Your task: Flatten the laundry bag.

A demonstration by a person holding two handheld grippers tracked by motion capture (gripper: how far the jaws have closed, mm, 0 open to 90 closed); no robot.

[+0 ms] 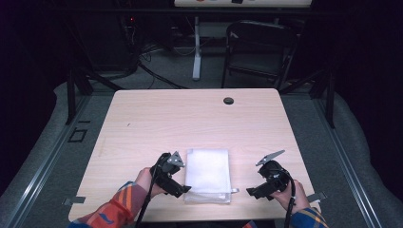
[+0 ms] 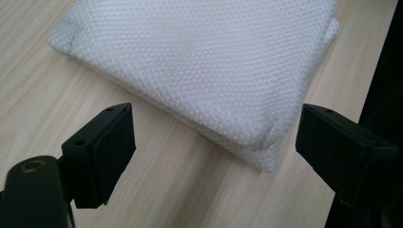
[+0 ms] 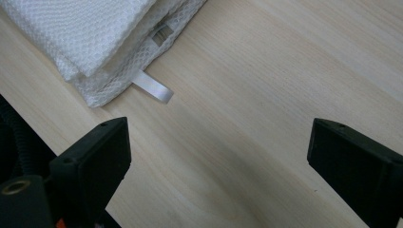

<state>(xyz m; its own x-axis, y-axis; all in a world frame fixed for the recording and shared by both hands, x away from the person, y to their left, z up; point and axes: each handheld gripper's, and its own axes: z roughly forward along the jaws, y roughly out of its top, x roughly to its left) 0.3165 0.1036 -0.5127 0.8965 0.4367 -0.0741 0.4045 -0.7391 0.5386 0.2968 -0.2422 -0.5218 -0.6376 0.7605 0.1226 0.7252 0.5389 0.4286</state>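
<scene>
Both tools, left (image 1: 186, 189) and right (image 1: 249, 191), gape beside folded mesh cloth (image 1: 208, 175).

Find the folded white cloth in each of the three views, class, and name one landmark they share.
High view: cloth lies near the table's front edge, between the two grippers.
Left gripper view: upper middle, one corner reaching between the open jaws.
Right gripper view: top left corner.
Shared landmark: the pale wood tabletop.

One folded white mesh cloth (image 1: 207, 175) lies on the one wooden table (image 1: 142, 128), with one white ribbon loop (image 3: 153, 87) sticking out of the cloth's corner; two grippers flank the cloth, the left gripper (image 1: 183, 189) and the right gripper (image 1: 252, 192); beyond the cloth, one dark grommet (image 1: 228, 100) and one folding chair (image 1: 259, 52)
</scene>
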